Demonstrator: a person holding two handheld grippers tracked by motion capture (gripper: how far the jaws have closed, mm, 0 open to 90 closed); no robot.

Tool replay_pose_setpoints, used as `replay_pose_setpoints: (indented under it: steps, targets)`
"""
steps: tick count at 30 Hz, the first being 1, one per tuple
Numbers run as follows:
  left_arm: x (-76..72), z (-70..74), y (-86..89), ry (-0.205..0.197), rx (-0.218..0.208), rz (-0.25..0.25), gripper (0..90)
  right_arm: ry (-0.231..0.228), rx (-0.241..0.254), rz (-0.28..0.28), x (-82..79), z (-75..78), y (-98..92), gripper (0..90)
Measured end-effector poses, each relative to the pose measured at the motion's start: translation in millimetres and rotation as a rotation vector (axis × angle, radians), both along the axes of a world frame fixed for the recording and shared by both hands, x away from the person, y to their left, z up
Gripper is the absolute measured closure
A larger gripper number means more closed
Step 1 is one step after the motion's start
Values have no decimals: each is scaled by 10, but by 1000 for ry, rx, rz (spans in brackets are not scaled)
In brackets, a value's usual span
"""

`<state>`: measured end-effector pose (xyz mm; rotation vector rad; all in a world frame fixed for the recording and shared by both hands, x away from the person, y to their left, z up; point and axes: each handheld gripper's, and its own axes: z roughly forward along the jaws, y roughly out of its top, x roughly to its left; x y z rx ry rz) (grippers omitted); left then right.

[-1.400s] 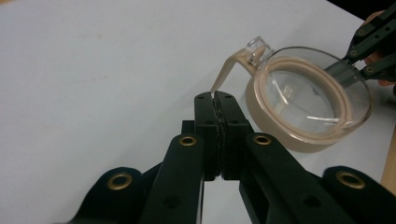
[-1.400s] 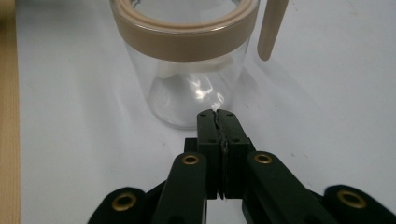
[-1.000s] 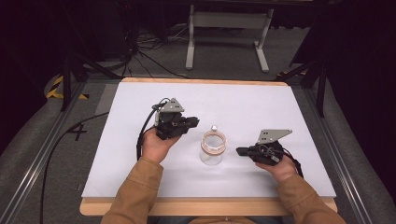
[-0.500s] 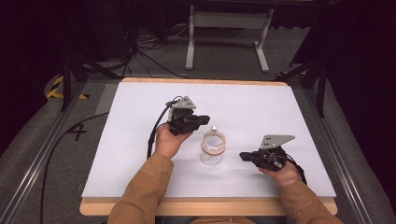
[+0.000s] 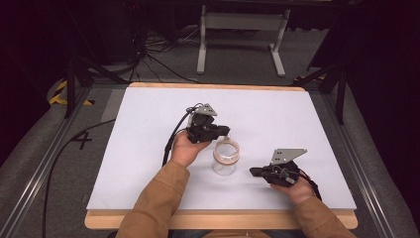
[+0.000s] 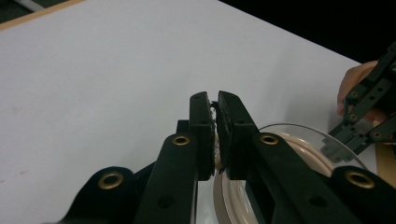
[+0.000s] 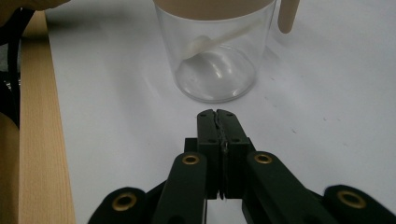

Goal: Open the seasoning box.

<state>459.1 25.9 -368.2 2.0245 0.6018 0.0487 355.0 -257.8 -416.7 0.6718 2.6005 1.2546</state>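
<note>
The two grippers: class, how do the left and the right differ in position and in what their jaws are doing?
The left gripper hangs over the clear jar's rim, jaws pinching something small and pale; the right gripper has nothing between its shut jaws. The left sits above the jar; the right lies low on the white table, pointing at the jar. Both are black and hand-held.

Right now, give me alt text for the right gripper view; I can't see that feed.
The right gripper rests with its black jaws shut, empty, on the white table, pointing at a clear plastic jar just ahead and apart from it. The jar has a beige rim and a pale scoop inside.
</note>
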Motion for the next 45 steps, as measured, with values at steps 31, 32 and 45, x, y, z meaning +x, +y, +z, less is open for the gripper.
replay_pose_setpoints:
  steps: [31,32,45]
  targets:
    - [64,-8,20,55,-23,-10,855,-20,175,89,33,181,532,896]
    - [66,-10,17,53,-27,-9,855,-20,173,90,31,181,537,896]
    - [77,-7,18,65,-26,-6,860,-28,173,85,43,187,549,897]
